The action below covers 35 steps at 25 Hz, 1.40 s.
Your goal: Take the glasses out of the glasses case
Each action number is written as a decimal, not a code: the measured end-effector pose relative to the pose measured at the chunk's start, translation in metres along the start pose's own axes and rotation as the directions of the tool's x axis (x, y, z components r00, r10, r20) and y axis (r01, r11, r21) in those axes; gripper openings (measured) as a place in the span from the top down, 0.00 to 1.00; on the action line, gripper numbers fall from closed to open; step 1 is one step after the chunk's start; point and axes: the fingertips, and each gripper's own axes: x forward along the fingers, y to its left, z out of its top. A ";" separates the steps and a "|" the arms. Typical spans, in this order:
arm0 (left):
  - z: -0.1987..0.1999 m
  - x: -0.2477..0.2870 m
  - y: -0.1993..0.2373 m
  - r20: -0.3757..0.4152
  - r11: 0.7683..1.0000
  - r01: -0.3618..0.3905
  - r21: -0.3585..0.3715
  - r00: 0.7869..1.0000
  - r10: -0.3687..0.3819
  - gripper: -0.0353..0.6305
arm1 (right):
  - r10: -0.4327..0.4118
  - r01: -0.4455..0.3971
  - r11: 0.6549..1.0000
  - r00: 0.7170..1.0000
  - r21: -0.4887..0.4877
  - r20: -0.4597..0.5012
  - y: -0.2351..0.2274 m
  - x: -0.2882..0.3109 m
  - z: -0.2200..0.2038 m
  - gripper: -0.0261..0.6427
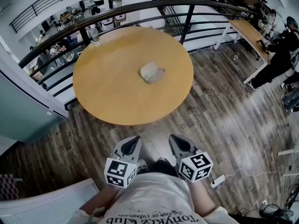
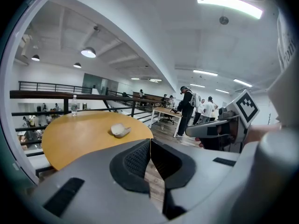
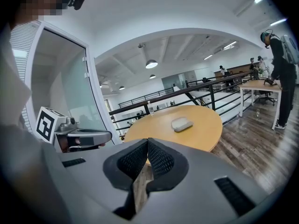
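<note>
A pale grey glasses case lies shut near the middle of the round wooden table; it also shows small in the left gripper view, case, and in the right gripper view, case. No glasses are visible. My left gripper and right gripper are held close to my body, short of the table's near edge and well apart from the case. Both have their jaws closed together with nothing between them, the left gripper and the right gripper.
A water bottle stands at the table's far left edge, by a black railing. A desk with seated and standing people is at the far right. A white power strip with a cable lies on the wood floor.
</note>
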 end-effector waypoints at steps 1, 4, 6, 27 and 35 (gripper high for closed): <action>-0.001 0.000 0.002 0.001 1.000 0.004 0.002 1.000 -0.004 0.91 | -0.006 0.006 1.000 1.000 -0.003 0.001 0.001 0.001 -0.001 0.92; -0.003 0.002 0.005 0.000 1.000 0.017 0.011 1.000 -0.017 0.91 | -0.025 0.025 1.000 1.000 0.000 0.001 -0.001 0.003 -0.004 0.92; -0.002 0.008 0.005 -0.001 0.999 0.029 0.018 1.000 -0.029 0.91 | -0.036 0.036 0.999 0.999 0.012 0.001 -0.006 0.005 -0.006 0.92; 0.079 0.167 0.067 0.011 0.999 -0.031 -0.019 0.999 0.032 0.91 | 0.035 -0.035 0.999 0.999 -0.026 -0.002 -0.134 0.118 0.092 0.92; 0.108 0.225 0.069 0.003 0.997 -0.075 -0.027 0.997 0.076 0.91 | 0.094 -0.094 0.994 0.996 -0.051 -0.010 -0.188 0.148 0.128 0.92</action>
